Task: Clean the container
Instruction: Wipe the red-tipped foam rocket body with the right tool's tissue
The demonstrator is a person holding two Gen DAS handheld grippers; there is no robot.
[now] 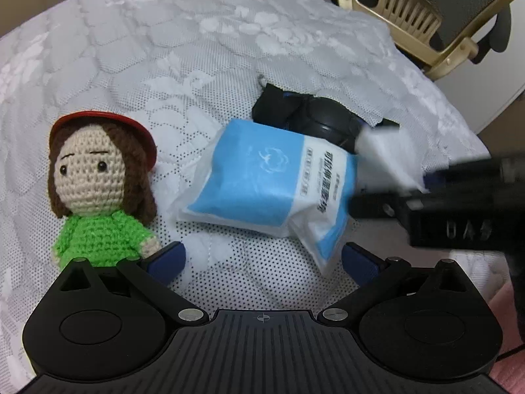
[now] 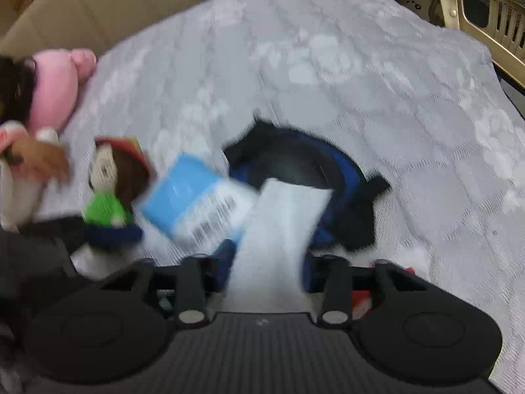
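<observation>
In the left wrist view, the left tool (image 1: pixel 262 259) is seen with its blue-padded fingers (image 1: pixel 169 257) spread wide apart above a white quilted mattress (image 1: pixel 164 49), nothing between them. A blue and white tissue packet (image 1: pixel 262 184) lies just ahead, its far edge overlapping the dark blue and black container (image 1: pixel 315 118). A crocheted doll (image 1: pixel 98 184) with a red cap and green dress lies to the left of the packet. The right tool (image 1: pixel 423 180) enters from the right, clamped on a white tissue (image 1: pixel 390 154) over the container's edge. A gold-framed chair (image 1: pixel 426 16) stands beyond the mattress.

In the blurred right wrist view, the right tool (image 2: pixel 269 256) is seen closed narrowly on the white tissue (image 2: pixel 282 220), which hangs forward over the container (image 2: pixel 302 164). The packet (image 2: pixel 190 197) and doll (image 2: pixel 115 180) lie to the left, where a hand (image 2: pixel 42 161) is seen.
</observation>
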